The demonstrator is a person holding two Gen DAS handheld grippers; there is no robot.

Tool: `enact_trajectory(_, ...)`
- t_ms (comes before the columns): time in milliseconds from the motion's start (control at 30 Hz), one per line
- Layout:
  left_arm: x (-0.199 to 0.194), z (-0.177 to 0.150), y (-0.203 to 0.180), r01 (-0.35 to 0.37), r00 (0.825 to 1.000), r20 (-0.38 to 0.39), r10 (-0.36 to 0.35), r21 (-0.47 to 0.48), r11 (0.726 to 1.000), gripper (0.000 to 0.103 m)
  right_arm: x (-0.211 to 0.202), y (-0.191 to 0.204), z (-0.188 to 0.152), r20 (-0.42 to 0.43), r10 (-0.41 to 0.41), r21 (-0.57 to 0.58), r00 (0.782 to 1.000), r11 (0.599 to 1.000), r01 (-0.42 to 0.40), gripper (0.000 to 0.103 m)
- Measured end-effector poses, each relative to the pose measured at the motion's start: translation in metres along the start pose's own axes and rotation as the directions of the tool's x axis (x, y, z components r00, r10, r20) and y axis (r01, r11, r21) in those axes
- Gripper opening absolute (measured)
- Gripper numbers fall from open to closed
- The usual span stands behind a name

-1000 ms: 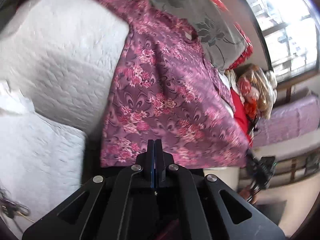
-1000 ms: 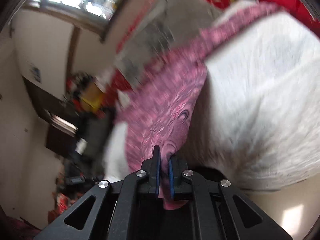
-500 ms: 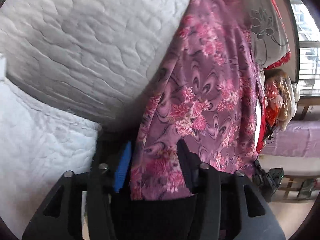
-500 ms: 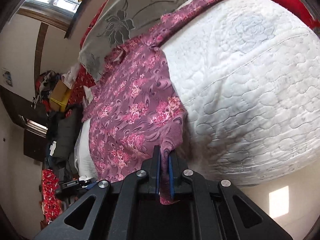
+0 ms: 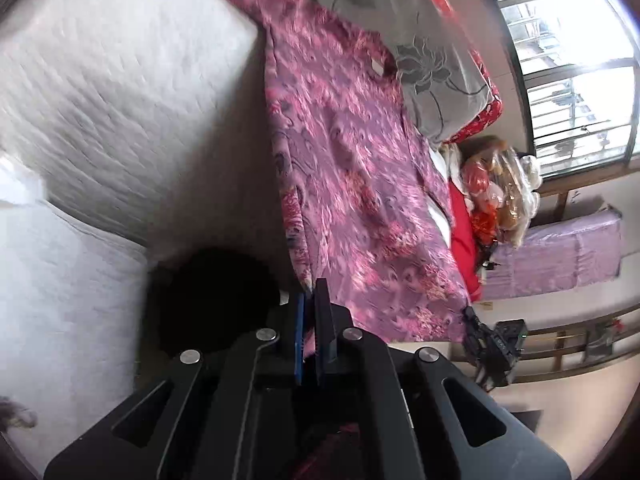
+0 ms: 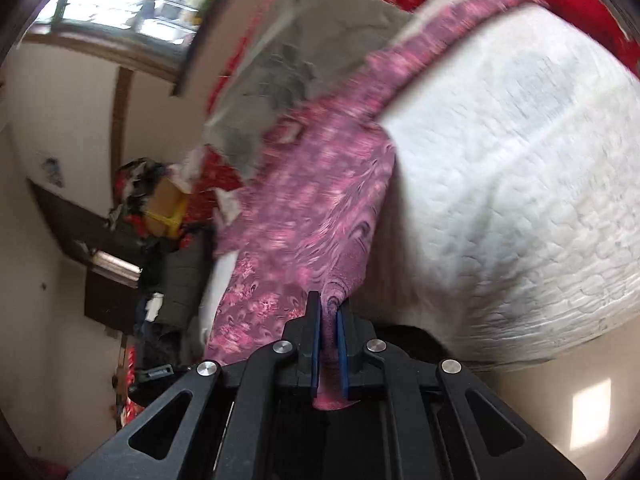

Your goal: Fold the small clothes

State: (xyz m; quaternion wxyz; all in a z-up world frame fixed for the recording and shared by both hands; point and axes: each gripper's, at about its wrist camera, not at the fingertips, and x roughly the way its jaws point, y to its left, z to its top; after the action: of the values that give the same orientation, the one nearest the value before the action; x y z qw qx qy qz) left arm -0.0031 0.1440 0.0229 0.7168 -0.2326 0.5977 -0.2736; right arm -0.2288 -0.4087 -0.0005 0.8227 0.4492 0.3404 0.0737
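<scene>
While the garment point(image 5: 360, 184) lies spread along the bed point(image 5: 120, 100), beside a grey pillow point(image 5: 432, 52), the left gripper point(image 5: 310, 304) is closed narrowly on its near hem. At the other side, the right gripper point(image 6: 329, 312) pinches a bunched edge of the same cloth; both views are blurred.

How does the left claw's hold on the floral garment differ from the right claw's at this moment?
The left claw pinches a thin, flat edge of the floral garment; the right claw clamps a thicker bunched fold, with cloth poking out behind its pads. The left pads sit nearly together; the right pads stand slightly apart around the fabric. Both are shut on the same garment, over the white quilt.
</scene>
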Motion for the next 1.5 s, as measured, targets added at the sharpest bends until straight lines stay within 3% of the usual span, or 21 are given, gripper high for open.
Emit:
enact_trajectory(100,0.011,-0.001,0.012,-0.128,0.992,-0.015,0.128,0.013,0.992,0.002,0.005,-0.007,-0.001,-0.021,-0.033,0.01,0.999,0.999,0.034,0.006)
enact_trajectory(200,0.05,-0.007,0.039,-0.268,0.961,-0.078,0.267,-0.009,0.963,0.003,0.029,-0.036,-0.008,-0.08,-0.173,0.021,0.982,0.984,0.175,0.006)
enact_trajectory(300,0.072,-0.013,0.051,-0.364,0.923,-0.133,0.36,-0.007,0.931,0.003,0.063,-0.066,-0.02,-0.205,-0.34,0.001,0.918,0.938,0.347,0.008)
enact_trajectory(367,0.061,-0.009,0.037,-0.352,0.932,-0.075,0.353,0.033,0.936,0.003,0.075,-0.066,-0.02,-0.234,-0.463,-0.074,0.855,0.885,0.46,0.013)
enact_trajectory(400,0.053,-0.005,0.027,-0.354,0.934,-0.03,0.356,0.061,0.933,0.007,0.074,-0.057,-0.015,-0.201,-0.49,-0.119,0.848,0.871,0.476,0.013)
enact_trajectory(433,0.048,0.001,0.012,-0.359,0.933,0.018,0.36,0.105,0.927,0.011,0.071,-0.045,-0.007,-0.154,-0.484,-0.144,0.862,0.874,0.465,0.013)
enact_trajectory(467,0.046,0.009,0.002,-0.359,0.933,0.052,0.355,0.138,0.923,0.03,0.068,-0.03,0.006,-0.094,-0.455,-0.165,0.886,0.884,0.437,0.016)
enact_trajectory(500,0.046,0.017,-0.014,-0.359,0.933,0.093,0.348,0.171,0.917,0.058,0.068,-0.02,0.014,-0.063,-0.432,-0.179,0.9,0.892,0.416,0.019)
enact_trajectory(567,0.056,0.036,-0.037,-0.38,0.922,0.164,0.352,0.205,0.902,0.083,0.078,0.005,0.036,0.015,-0.386,-0.23,0.923,0.897,0.378,0.043)
enact_trajectory(700,0.109,0.072,-0.074,-0.435,0.896,0.223,0.383,0.272,0.858,0.083,0.123,0.018,0.058,0.06,-0.377,-0.314,0.924,0.872,0.376,0.046)
enact_trajectory(800,0.161,0.092,-0.087,-0.519,0.853,0.233,0.467,0.283,0.807,0.083,0.171,-0.005,0.066,-0.03,-0.483,-0.326,0.875,0.832,0.448,0.042)
enact_trajectory(833,0.177,0.096,-0.089,-0.542,0.84,0.227,0.494,0.293,0.787,0.083,0.172,-0.007,0.068,-0.032,-0.472,-0.311,0.881,0.842,0.44,0.04)
enact_trajectory(867,0.187,0.097,-0.089,-0.554,0.832,0.216,0.511,0.306,0.774,0.083,0.162,-0.007,0.077,-0.004,-0.418,-0.275,0.908,0.874,0.401,0.039)
enact_trajectory(933,0.207,0.098,-0.089,-0.547,0.837,0.182,0.516,0.321,0.773,0.083,0.132,-0.015,0.109,0.078,-0.367,-0.17,0.927,0.911,0.376,0.042)
enact_trajectory(1033,0.218,0.099,-0.087,-0.552,0.832,0.173,0.526,0.343,0.76,0.083,0.066,-0.066,0.177,0.246,-0.419,0.076,0.874,0.908,0.413,0.047)
enact_trajectory(1100,0.218,0.099,-0.088,-0.549,0.835,0.189,0.517,0.369,0.75,0.083,0.026,-0.114,0.217,0.305,-0.5,0.275,0.811,0.861,0.427,0.05)
enact_trajectory(1167,0.217,0.099,-0.085,-0.534,0.844,0.186,0.503,0.377,0.757,0.083,0.002,-0.162,0.249,0.307,-0.558,0.428,0.771,0.805,0.412,0.05)
enact_trajectory(1233,0.214,0.1,-0.086,-0.517,0.854,0.179,0.488,0.381,0.766,0.083,-0.003,-0.2,0.271,0.29,-0.562,0.523,0.775,0.771,0.363,0.05)
enact_trajectory(1367,0.208,0.115,-0.092,-0.485,0.874,0.184,0.45,0.383,0.786,0.083,0.01,-0.245,0.294,0.349,-0.488,0.623,0.8,0.758,0.191,0.052)
enact_trajectory(1467,0.207,0.138,-0.102,-0.485,0.874,0.219,0.434,0.372,0.791,0.083,0.024,-0.247,0.309,0.393,-0.52,0.612,0.758,0.764,0.207,0.058)
enact_trajectory(1500,0.206,0.144,-0.105,-0.487,0.873,0.233,0.429,0.369,0.791,0.083,0.03,-0.249,0.317,0.38,-0.525,0.603,0.762,0.765,0.226,0.058)
